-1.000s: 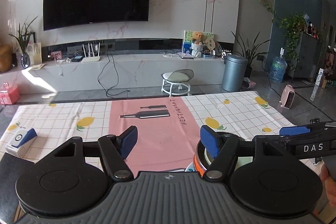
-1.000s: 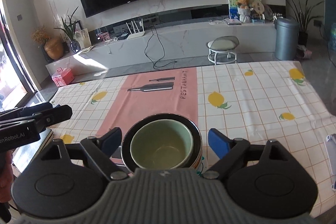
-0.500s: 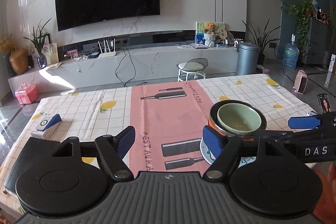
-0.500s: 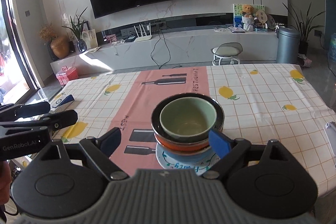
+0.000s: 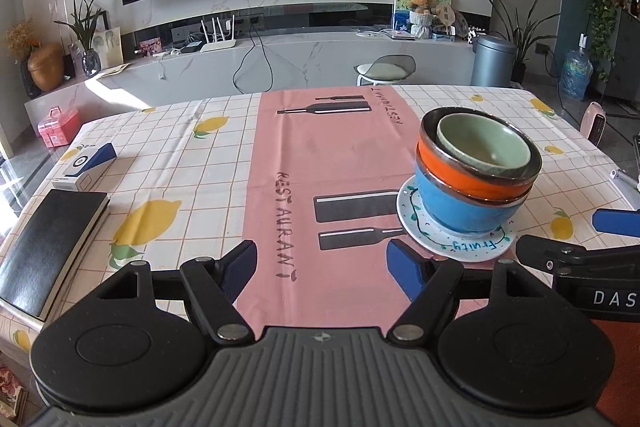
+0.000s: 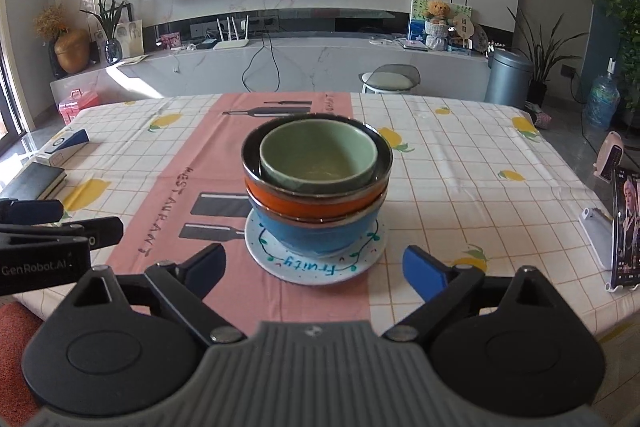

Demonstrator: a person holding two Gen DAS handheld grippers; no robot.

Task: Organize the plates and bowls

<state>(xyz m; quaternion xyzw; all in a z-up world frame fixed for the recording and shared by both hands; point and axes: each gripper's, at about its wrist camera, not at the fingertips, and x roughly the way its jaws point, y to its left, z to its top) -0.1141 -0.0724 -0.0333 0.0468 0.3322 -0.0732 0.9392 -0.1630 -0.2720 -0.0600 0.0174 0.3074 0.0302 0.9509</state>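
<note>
A stack stands on the table: a pale green bowl (image 6: pixel 318 157) nested in an orange bowl (image 6: pixel 312 205), that in a blue bowl (image 6: pixel 316 233), all on a white plate (image 6: pixel 316 267) lettered "Fruity". In the left wrist view the same green bowl (image 5: pixel 484 147), orange bowl (image 5: pixel 452 175), blue bowl (image 5: pixel 460 211) and plate (image 5: pixel 456 247) sit to the right. My right gripper (image 6: pixel 316 267) is open, hanging just in front of the plate, nothing between its fingers. My left gripper (image 5: pixel 324 269) is open and empty over the pink runner, left of the stack.
A black book (image 5: pixel 44 251) and a white-and-blue box (image 5: pixel 86 167) lie at the table's left edge. A phone on a white stand (image 6: pixel 624 235) is at the right edge. The lemon-print cloth (image 6: pixel 460 179) covers the table; a stool (image 6: pixel 390 79) stands beyond it.
Both grippers have drawn back and down from the stack toward the near edge. The stack, earlier right between the right gripper's fingers, now stands free ahead of them.
</note>
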